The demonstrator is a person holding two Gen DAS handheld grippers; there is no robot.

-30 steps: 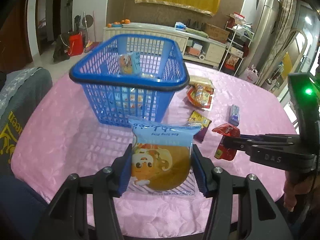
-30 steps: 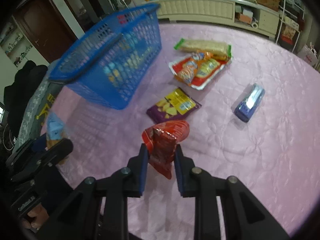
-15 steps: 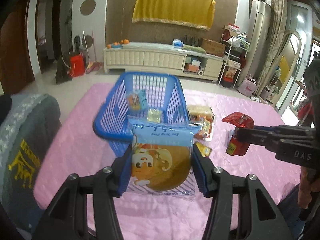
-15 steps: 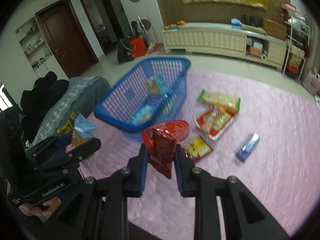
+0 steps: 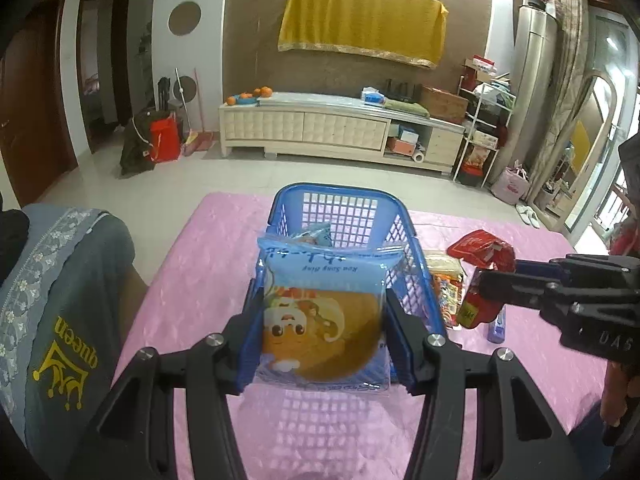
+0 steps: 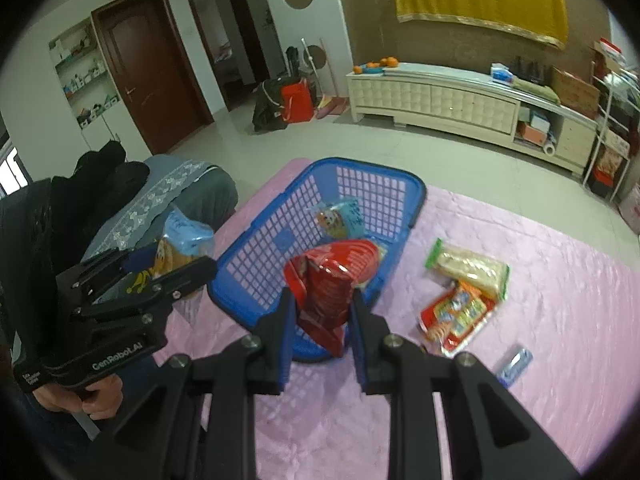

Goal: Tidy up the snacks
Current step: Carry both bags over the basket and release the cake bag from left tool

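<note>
- The left hand-held gripper (image 5: 322, 334) is clamped on a blue bun packet (image 5: 322, 312), pads pressing both side edges; the packet stands upright between the fingers, in the air and clear of the counter (image 5: 208, 264).
- The right hand-held gripper (image 6: 322, 316) is closed on a crumpled red snack bag (image 6: 330, 284), which sticks up from between its fingers, also off the counter.
- Just beyond and below both packets stands the blue basket (image 6: 416, 196); from the left wrist view the bun packet hangs in front of its near rim, and from the right wrist view the red bag overlaps the basket's near right corner.
- Inside the basket at least one blue packet (image 6: 340, 218) already lies against the far wall, so I judge the sorting partly done.
- Still out on the counter, to the right of the right hand-held gripper: a flat red snack pack (image 6: 458, 314), a green-edged pale packet (image 6: 470, 266) touching it on the far side, and nearer the edge a small blue wrapped item (image 6: 516, 362).
- Left to do, as I judge it: drop both held packets into the basket, then gather those three.
</note>
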